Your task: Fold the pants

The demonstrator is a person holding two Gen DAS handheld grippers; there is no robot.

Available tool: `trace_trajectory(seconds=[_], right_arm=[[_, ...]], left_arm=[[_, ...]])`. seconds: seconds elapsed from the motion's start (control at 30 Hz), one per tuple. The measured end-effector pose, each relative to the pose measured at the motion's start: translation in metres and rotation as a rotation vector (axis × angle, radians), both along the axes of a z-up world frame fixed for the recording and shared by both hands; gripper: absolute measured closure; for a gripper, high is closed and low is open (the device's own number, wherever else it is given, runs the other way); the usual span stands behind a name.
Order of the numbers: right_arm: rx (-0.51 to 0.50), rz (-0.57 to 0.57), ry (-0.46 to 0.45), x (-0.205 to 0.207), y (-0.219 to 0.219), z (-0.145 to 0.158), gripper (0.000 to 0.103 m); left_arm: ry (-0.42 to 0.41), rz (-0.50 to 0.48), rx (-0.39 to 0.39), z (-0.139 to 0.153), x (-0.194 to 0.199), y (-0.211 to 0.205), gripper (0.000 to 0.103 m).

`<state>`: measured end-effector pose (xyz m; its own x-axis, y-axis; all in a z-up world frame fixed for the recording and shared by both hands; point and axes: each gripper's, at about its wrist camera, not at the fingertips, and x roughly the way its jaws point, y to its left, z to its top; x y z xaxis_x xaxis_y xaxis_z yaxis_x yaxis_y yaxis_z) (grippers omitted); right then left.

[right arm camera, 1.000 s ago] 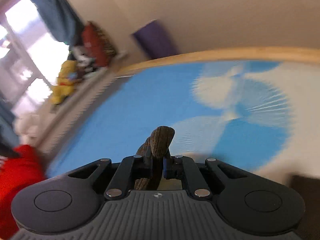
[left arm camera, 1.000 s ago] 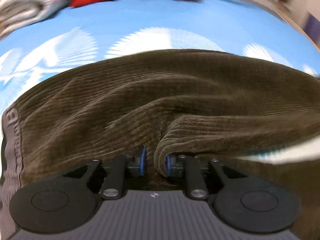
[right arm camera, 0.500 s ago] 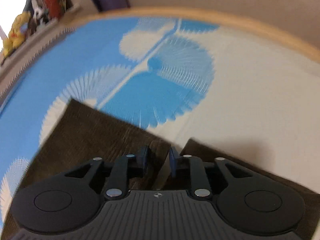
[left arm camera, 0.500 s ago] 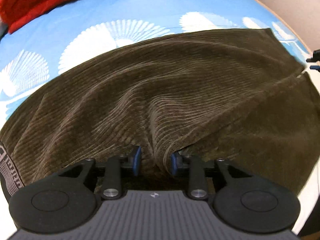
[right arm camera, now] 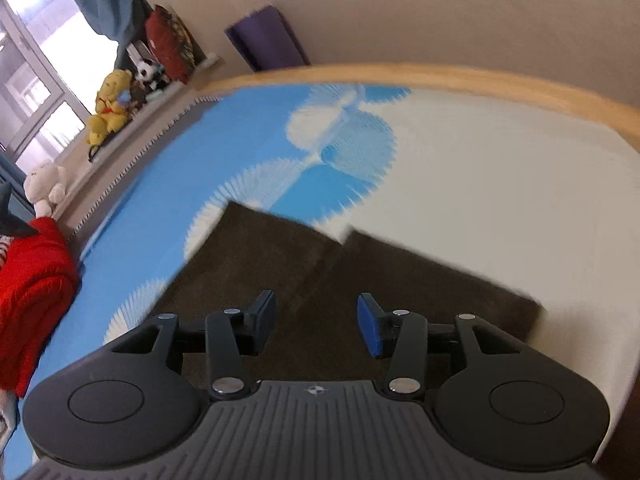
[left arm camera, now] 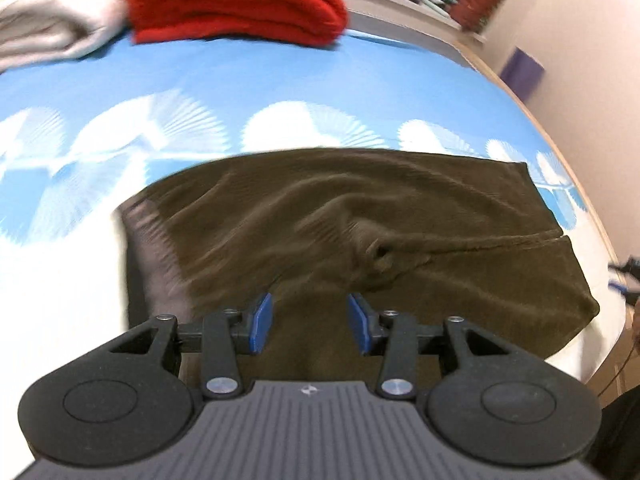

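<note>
Both tools part their jaws above brown pants lying on a bed.

The left tool (left arm camera: 308, 322) is opening, blue pads (left arm camera: 262, 322) spread with nothing pinched between them; the right tool (right arm camera: 316, 328) is opening likewise, its gap bare. Beneath them the brown corduroy pants (left arm camera: 360, 216) lie folded lengthwise on the blue-and-white patterned bedspread (left arm camera: 240, 80), waistband (left arm camera: 148, 240) at the left, a small bunched wrinkle (left arm camera: 378, 254) just beyond the left tool, both leg ends (right arm camera: 360, 248) side by side under the right. Farther off sit a folded red blanket (left arm camera: 236, 0), plush toys (right arm camera: 110, 106) on a ledge and the bed's wooden edge (right arm camera: 440, 76).
</note>
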<state>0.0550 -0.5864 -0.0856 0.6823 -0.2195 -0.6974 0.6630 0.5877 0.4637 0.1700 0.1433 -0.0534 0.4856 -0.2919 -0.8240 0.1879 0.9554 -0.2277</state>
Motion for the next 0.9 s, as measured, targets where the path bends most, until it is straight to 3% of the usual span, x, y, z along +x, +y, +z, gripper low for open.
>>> trace_trajectory(seconds=[0.17,0.23,0.3,0.37,0.47,0.57,0.67,0.7,0.77,0.83,0.9], right_arm=[[0.112,0.018,0.128,-0.043,0.000,-0.037,0.055],[0.153,0.033,0.153,-0.052,-0.003,-0.048,0.055],[0.171,0.036,0.182,-0.056,-0.006,-0.058,0.055],[0.201,0.007,0.167,-0.060,-0.011,-0.065,0.055],[0.222,-0.012,0.195,-0.057,-0.011,-0.083,0.055],[0.270,-0.048,0.193,-0.051,-0.011,-0.094,0.053],[0.188,-0.015,0.214,-0.042,0.000,-0.093,0.057],[0.166,-0.016,0.225,-0.041,0.001,-0.093,0.061],[0.122,-0.016,0.255,-0.038,0.005,-0.092,0.087],[0.127,-0.018,0.258,-0.038,0.000,-0.092,0.092],[0.128,-0.022,0.244,-0.035,-0.004,-0.088,0.095]], left_arm=[[0.034,0.169,0.004,-0.047,-0.047,0.065,0.057],[0.170,0.257,-0.007,-0.078,-0.053,0.091,0.058],[0.173,0.302,0.011,-0.083,-0.052,0.106,0.054],[0.153,0.350,-0.006,-0.082,-0.048,0.118,0.041],[0.196,0.412,-0.080,-0.092,-0.040,0.131,0.040],[0.238,0.366,-0.084,-0.105,-0.034,0.122,0.040],[0.251,0.307,-0.014,-0.118,-0.033,0.111,0.040],[0.254,0.293,0.010,-0.121,-0.031,0.108,0.040],[0.267,0.281,0.044,-0.129,-0.032,0.105,0.040],[0.273,0.262,0.083,-0.133,-0.032,0.099,0.041],[0.249,0.230,0.130,-0.132,-0.033,0.091,0.050]])
